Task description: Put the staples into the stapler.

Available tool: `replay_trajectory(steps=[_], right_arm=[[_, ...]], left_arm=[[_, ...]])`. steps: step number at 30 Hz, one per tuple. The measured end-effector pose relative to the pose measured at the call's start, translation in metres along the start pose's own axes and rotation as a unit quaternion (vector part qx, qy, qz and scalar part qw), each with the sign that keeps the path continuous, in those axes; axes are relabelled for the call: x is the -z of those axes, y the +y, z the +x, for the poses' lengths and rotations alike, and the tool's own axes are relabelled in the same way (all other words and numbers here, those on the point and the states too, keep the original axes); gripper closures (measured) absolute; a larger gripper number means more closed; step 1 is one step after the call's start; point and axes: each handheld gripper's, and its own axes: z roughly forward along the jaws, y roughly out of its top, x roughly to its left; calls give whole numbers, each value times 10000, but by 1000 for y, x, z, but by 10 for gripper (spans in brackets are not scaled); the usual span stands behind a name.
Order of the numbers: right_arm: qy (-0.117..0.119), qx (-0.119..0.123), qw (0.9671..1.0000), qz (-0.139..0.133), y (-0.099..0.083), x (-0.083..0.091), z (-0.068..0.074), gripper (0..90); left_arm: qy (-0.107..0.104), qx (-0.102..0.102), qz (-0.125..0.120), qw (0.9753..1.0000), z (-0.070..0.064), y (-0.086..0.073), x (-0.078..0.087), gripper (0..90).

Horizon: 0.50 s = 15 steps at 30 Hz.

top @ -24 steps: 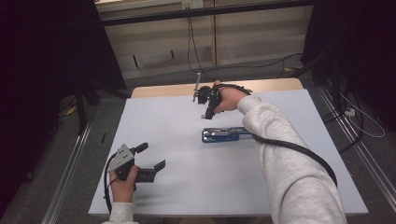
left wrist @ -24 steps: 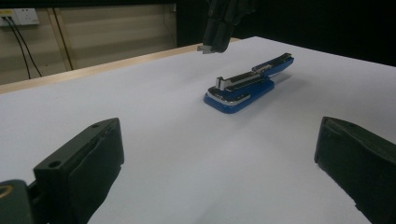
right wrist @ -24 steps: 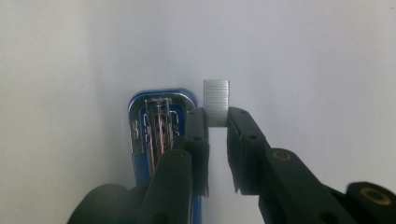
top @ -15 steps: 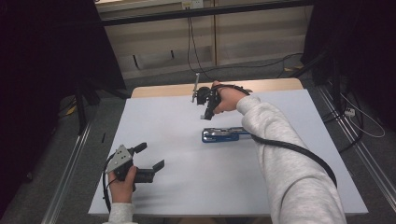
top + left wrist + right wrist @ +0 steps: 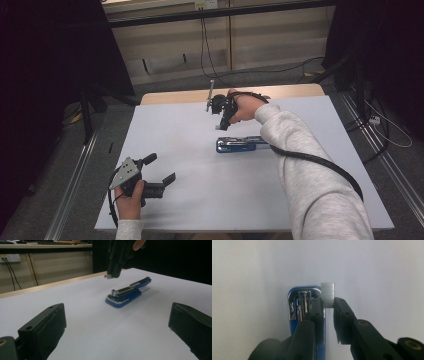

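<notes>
Stapler [image 5: 126, 293]: glossy blue plastic body, polished chrome metal rail and nose, reflective
Staple strip [image 5: 328, 294]: bright metal, finely ribbed, dull silver sheen
Right gripper [image 5: 328, 305]: matt black plastic jaws, brass-coloured screw inserts
Left gripper [image 5: 117, 327]: matt black plastic, slightly grainy pads
Table [image 5: 200, 150]: smooth matt white sheet over pale wood edge
Sleeve [image 5: 305, 170]: soft grey knit cloth

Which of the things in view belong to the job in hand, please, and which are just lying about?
In the job:
- strip of staples, held in the right hand-held gripper
- blue stapler, lying open on the table

Not in use:
- left hand-held gripper, open and idle near the table's front edge
- cables on the floor
</notes>
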Motion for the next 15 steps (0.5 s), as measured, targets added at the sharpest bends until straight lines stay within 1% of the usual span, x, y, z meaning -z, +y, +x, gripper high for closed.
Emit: replay_trajectory(steps=[1, 2, 4, 5, 7, 8, 11, 12, 13, 15], right_arm=[[12, 25, 10000, -16, 0, -1, 0, 786], [2, -25, 10000, 5, -1, 0, 1, 785], [21, -21, 10000, 3, -1, 0, 3, 785], [14, 18, 10000, 0, -1, -1, 4, 785], [26, -12, 10000, 4, -1, -1, 5, 785], [53, 56, 10000, -12, -1, -1, 6, 785], [55, 4, 10000, 10, -1, -1, 9, 785], [78, 15, 9999, -79, -2, -3, 9, 785], [72, 32, 10000, 36, -1, -2, 10, 785], [73, 21, 10000, 14, -2, -3, 11, 785]], left_arm=[[0, 0, 0, 10000, 0, 0, 0, 14], [-17, 28, 0, 10000, 0, -1, 0, 14], [-6, 17, 7, 10000, 0, -1, 0, 13], [-6, 17, 7, 10000, 0, -1, 0, 14], [-9, 33, -10, 10000, 0, -1, 0, 14], [-11, 32, 4, 10000, 1, -1, 0, 14], [-22, 49, 14, 10000, 1, -1, 0, 14], [-2, 83, 6, 10000, 0, -1, 0, 14], [-6, 89, 5, 10000, 0, -1, 1, 14], [-1, 93, 5, 10000, 0, -1, 1, 14]])
